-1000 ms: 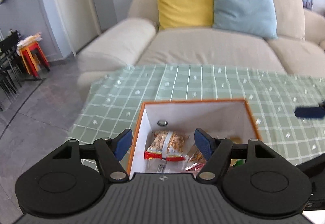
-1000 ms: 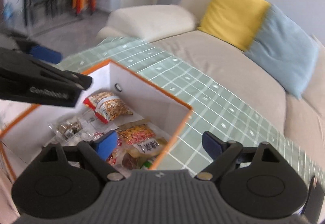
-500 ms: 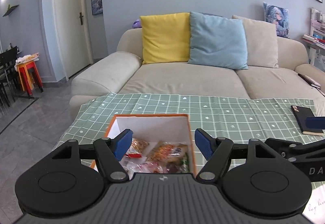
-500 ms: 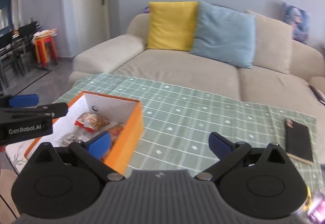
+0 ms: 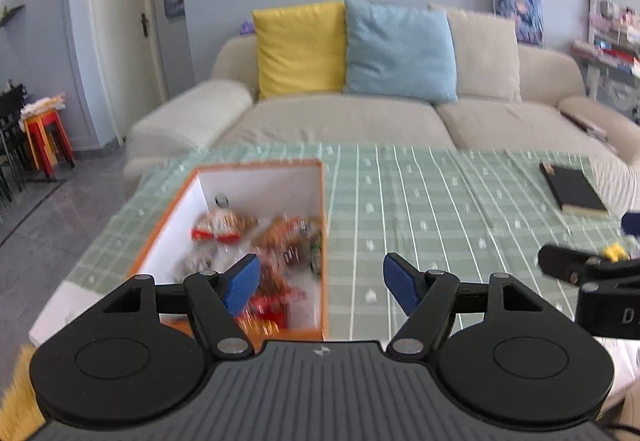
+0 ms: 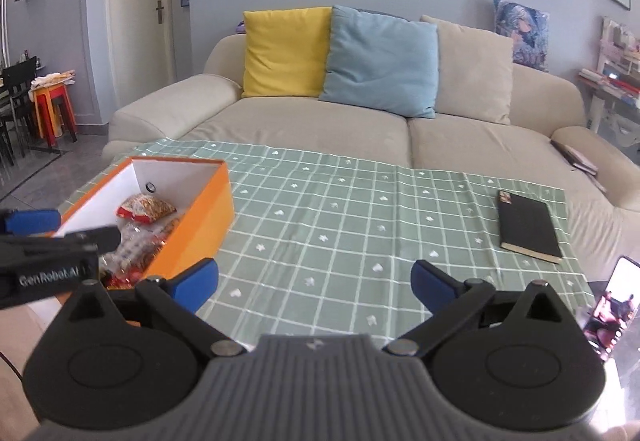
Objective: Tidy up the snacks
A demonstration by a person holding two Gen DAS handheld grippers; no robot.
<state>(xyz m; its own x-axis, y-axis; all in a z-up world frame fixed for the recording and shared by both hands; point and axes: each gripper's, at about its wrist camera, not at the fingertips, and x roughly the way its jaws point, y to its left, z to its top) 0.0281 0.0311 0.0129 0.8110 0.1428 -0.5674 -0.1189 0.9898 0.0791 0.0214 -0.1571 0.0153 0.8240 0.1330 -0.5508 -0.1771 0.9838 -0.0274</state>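
You are holding both sets of jaws wide apart with nothing between them. Your left gripper [image 5: 320,283] is hanging over the near right corner of the orange box [image 5: 325,241], its left pad above the packets and its right pad above bare cloth. Your right gripper [image 6: 314,281] is hovering over the open middle of the worktop [image 6: 360,225], well apart from the box, likely because no loose snack is lying there to pick up.

The snacks [image 5: 256,237] are all sitting inside the box, heaped toward its near end; blur is keeping an exact count out of reach, though one red-and-white peanut packet [image 6: 146,207] is lying alone toward the far wall. One box is standing at the left end of the green checked cloth, probably placed there to collect everything. One black notebook [image 6: 528,227] is lying at the right end and one phone [image 6: 612,299] is leaning at the right edge. Three cushions are resting on the sofa [image 6: 320,125] behind.
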